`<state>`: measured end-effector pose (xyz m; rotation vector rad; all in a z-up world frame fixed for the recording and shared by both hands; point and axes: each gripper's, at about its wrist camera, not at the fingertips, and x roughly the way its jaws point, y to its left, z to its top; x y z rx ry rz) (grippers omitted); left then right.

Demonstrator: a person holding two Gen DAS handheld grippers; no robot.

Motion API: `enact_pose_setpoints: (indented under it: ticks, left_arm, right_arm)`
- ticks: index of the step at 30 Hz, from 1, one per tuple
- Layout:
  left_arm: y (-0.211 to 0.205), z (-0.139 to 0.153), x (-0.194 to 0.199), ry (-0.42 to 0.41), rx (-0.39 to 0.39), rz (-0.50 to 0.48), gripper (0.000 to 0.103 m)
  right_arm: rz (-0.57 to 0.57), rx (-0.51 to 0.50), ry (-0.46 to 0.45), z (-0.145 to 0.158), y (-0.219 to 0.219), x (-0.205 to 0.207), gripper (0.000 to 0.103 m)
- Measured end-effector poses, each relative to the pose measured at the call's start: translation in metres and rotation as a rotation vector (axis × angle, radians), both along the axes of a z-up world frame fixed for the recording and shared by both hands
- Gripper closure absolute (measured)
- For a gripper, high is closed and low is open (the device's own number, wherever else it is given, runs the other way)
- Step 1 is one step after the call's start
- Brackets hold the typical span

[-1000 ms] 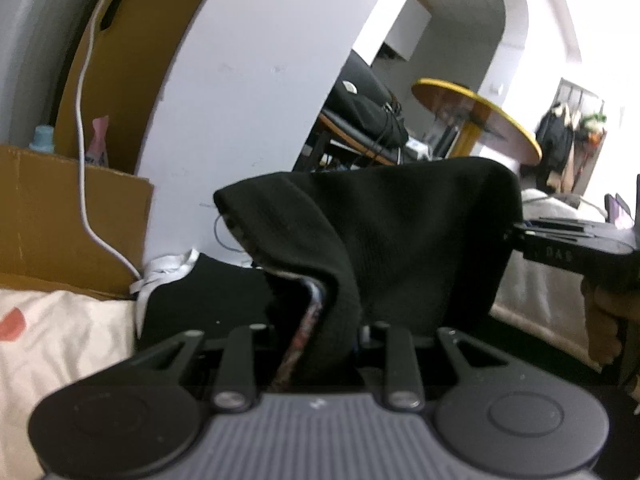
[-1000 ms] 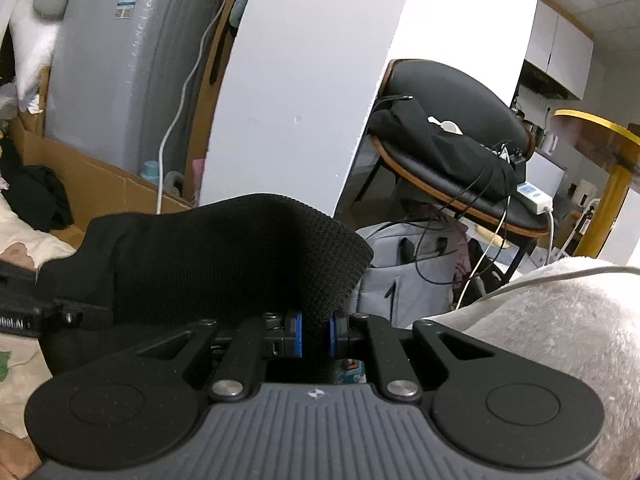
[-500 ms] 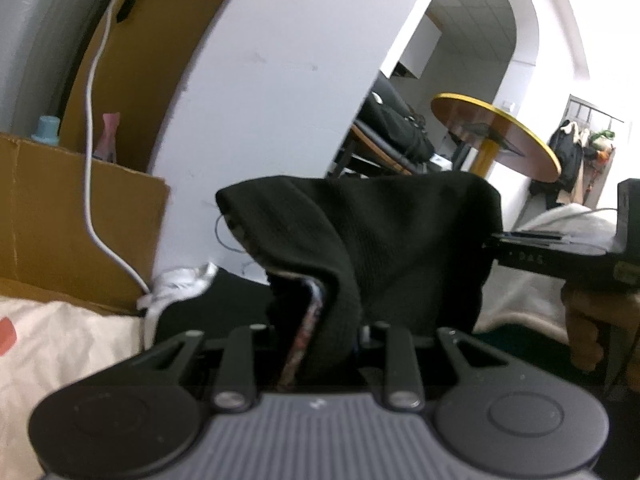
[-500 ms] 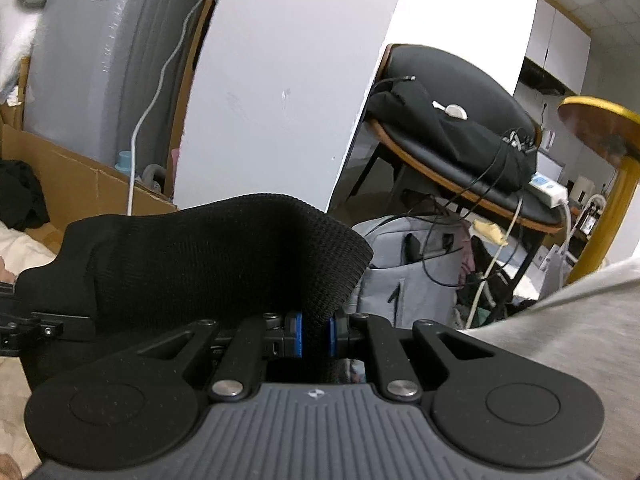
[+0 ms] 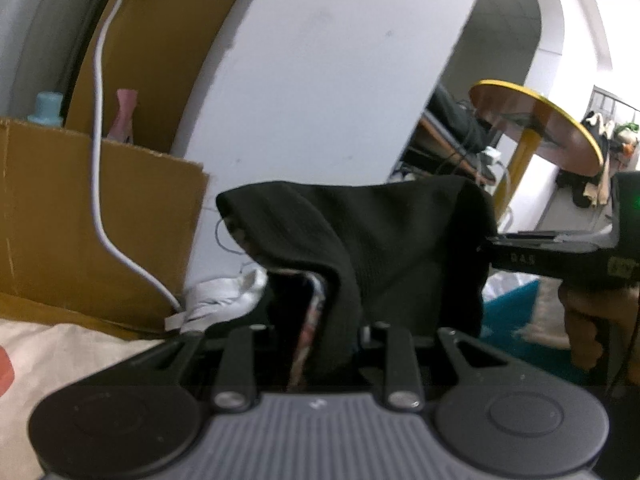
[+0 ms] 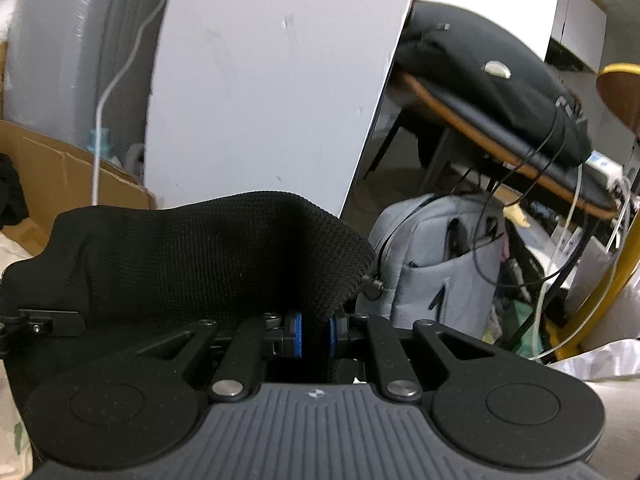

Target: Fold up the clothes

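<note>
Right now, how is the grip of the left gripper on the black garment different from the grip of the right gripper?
The left gripper holds a thick bunch of the black garment, with a patterned inner layer showing; the right gripper pinches only a thin knit edge. The left gripper's jaws stand wider apart; the right gripper's blue pads are nearly together. Both are shut on the same garment, stretched between them.

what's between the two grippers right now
The black knit garment spans the gap, pinched at one end by the left gripper and at the other by the right gripper; both wrist views show it.
</note>
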<state>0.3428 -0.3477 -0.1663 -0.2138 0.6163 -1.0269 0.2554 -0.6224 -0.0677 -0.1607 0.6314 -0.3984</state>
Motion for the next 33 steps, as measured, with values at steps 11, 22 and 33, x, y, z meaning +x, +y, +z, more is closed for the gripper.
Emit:
enact_pose_setpoints:
  ticks: [11, 22, 33]
  left_arm:
    - [-0.027, -0.042, 0.048, 0.075, 0.006, 0.042, 0.068]
    - [-0.002, -0.030, 0.059, 0.083, 0.043, 0.208, 0.031]
    - [-0.006, 0.009, 0.029, -0.054, 0.023, 0.107, 0.067]
  right_arm:
    - [0.006, 0.001, 0.087, -0.056, -0.027, 0.059, 0.090]
    - [-0.167, -0.003, 0.109, -0.071, -0.043, 0.061, 0.060]
    - [-0.081, 0.162, 0.032, -0.048, -0.026, 0.025, 0.061]
